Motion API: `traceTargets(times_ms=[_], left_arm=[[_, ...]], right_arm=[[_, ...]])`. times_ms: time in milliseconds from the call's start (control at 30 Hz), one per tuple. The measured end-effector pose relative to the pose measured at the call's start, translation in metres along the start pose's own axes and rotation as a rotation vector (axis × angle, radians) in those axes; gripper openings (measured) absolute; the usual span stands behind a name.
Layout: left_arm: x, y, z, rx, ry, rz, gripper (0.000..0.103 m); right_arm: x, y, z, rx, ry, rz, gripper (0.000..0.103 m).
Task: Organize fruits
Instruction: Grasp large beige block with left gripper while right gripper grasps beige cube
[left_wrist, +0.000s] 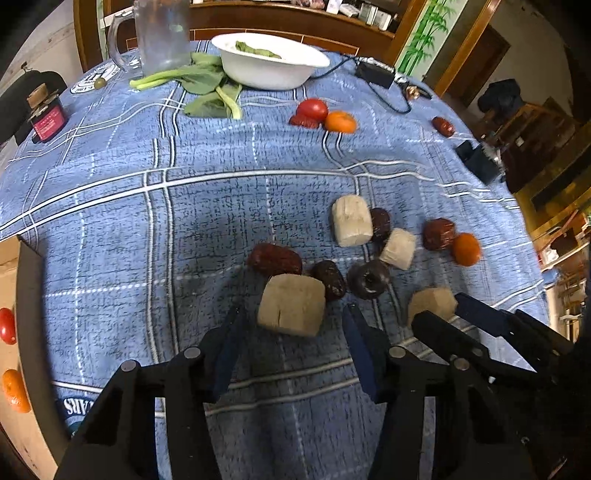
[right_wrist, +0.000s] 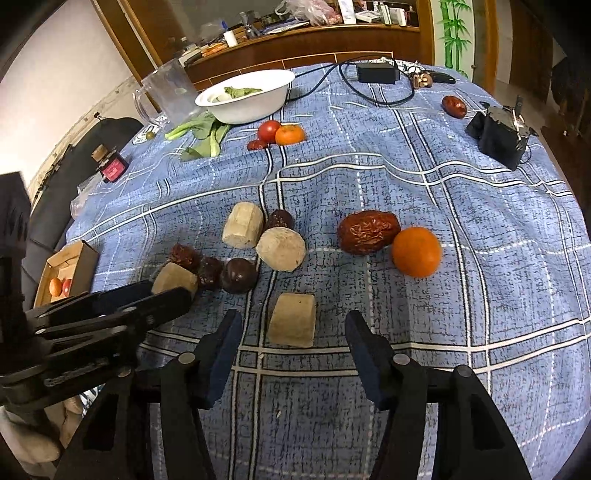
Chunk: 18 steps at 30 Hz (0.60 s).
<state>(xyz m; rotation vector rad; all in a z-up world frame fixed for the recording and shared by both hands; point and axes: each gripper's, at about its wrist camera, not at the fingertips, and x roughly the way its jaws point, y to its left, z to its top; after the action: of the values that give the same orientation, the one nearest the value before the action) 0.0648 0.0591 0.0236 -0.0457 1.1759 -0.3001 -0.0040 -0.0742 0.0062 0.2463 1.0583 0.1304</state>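
So both pale, rough-cut tan chunks sit on the checked blue tablecloth (right_wrist: 480, 206): one (left_wrist: 291, 304) between the left gripper (left_wrist: 291, 354)'s parted jaws, another (right_wrist: 292, 319) between the right gripper (right_wrist: 293, 354)'s, untouched. Wrinkly red date (right_wrist: 369, 232) and smooth orange (right_wrist: 416, 252) at 1 o'clock.

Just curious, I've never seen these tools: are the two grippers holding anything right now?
Left gripper: open, holding nothing; a tan block lies between its fingers.
Right gripper: open, holding nothing; another tan block lies between its fingers.
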Motion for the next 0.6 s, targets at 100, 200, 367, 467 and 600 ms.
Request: traceTargets(times_ms=[100, 200, 367, 467, 600], left_arm=[[0.0045, -0.0028, -0.0008, 0.008, -0.003, 0.019, 0.053], [0.0063, -0.0055, -0.0005, 0.023, -0.008, 0.034, 0.053], [0.0077, -0.0091, -0.0014, 0.04, -0.023, 0.054, 0.053], [0.0078, -0.0095, -0.0028, 0.046, -0.03, 0.058, 0.052], [0.0081, -0.0098, -0.0039, 0.05, -0.04, 0.059, 0.052]], right_arm=[[0.0036, -0.0026, -0.0011, 0.004, 0.007, 0.002, 0.06], [0.005, -0.0034, -0.0012, 0.004, 0.009, 0.001, 0.06], [0.0076, -0.0027, -0.0013, 0.003, 0.009, -0.012, 0.056], [0.0082, -0.0028, -0.0007, 0.003, 0.007, -0.02, 0.055], [0.0081, -0.0018, -0.0012, 0.0, -0.001, -0.033, 0.053]])
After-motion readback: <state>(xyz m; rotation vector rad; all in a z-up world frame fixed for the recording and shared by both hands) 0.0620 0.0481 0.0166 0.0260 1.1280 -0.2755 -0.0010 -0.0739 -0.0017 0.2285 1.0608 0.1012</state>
